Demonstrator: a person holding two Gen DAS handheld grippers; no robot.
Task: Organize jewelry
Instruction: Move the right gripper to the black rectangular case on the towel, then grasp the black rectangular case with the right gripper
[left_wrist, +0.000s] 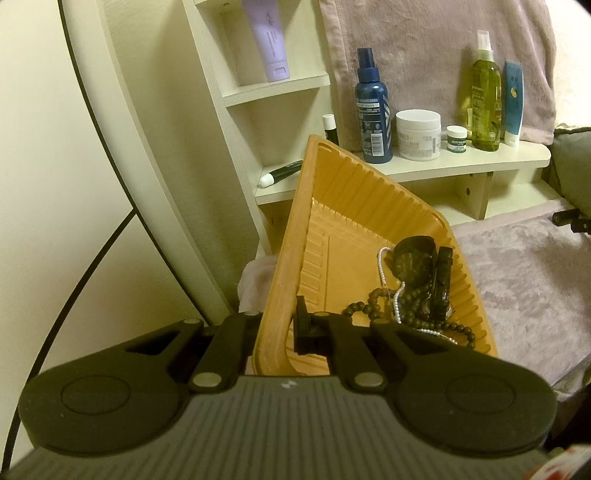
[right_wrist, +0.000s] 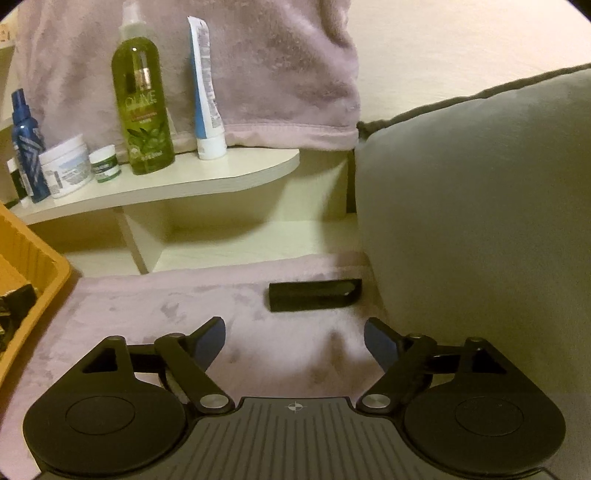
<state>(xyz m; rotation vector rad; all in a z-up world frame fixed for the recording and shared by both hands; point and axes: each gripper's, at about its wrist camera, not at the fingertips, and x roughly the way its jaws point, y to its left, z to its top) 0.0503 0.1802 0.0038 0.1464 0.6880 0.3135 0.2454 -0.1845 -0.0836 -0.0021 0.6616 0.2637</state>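
An orange ribbed tray (left_wrist: 354, 192) is tilted up in the left wrist view, and my left gripper (left_wrist: 275, 328) is shut on its near wall, one finger outside and one inside. Heaped in the tray's low corner are a dark watch (left_wrist: 410, 258), a dark bead bracelet (left_wrist: 369, 301), a pearl strand (left_wrist: 384, 266) and a black bar-shaped piece (left_wrist: 443, 280). In the right wrist view my right gripper (right_wrist: 295, 332) stands open over a lilac cloth (right_wrist: 166, 299) with nothing between its fingers. A black oblong piece (right_wrist: 314, 295) lies just beyond it, beside the grey cushion. The tray's corner (right_wrist: 33, 266) shows at the left edge.
A cream shelf (right_wrist: 221, 173) behind carries a blue spray bottle (left_wrist: 373, 107), a white jar (left_wrist: 419, 134), a green oil bottle (right_wrist: 142, 103) and a white-blue tube (right_wrist: 207, 92). A grey cushion (right_wrist: 480, 221) walls the right side. A pink towel (right_wrist: 277, 74) hangs behind.
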